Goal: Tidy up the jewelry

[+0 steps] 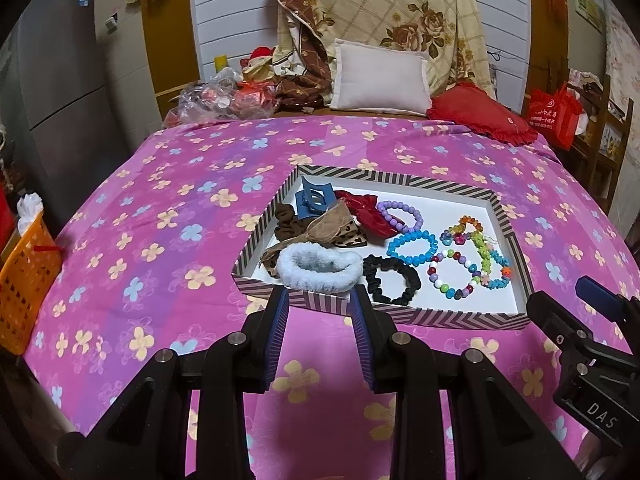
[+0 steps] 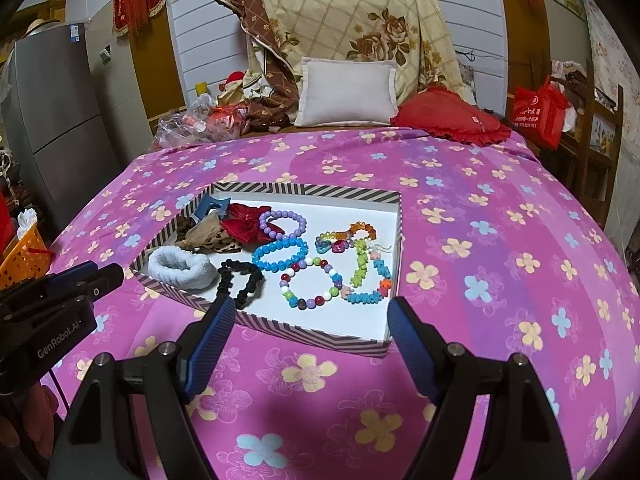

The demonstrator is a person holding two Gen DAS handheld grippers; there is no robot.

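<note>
A striped shallow box (image 1: 400,178) lies on the pink flowered bedspread (image 1: 160,240). It holds a fluffy pale blue scrunchie (image 1: 316,270), a black scrunchie (image 1: 392,280), blue (image 1: 412,246), purple (image 1: 400,216) and multicoloured bead bracelets (image 1: 452,276), a red bow (image 1: 364,210) and a blue claw clip (image 1: 314,200). My left gripper (image 1: 320,296) hovers at the box's near edge just short of the fluffy scrunchie, jaws partly apart with nothing between them. My right gripper (image 2: 311,306) stands wide open over the box's near right corner (image 2: 384,350), holding nothing.
Pillows (image 1: 380,76), a red cushion (image 1: 480,118) and a plastic bag of clutter (image 1: 208,98) crowd the head of the bed. An orange basket (image 1: 24,280) stands off the left edge. A red bag (image 1: 554,114) hangs at the far right.
</note>
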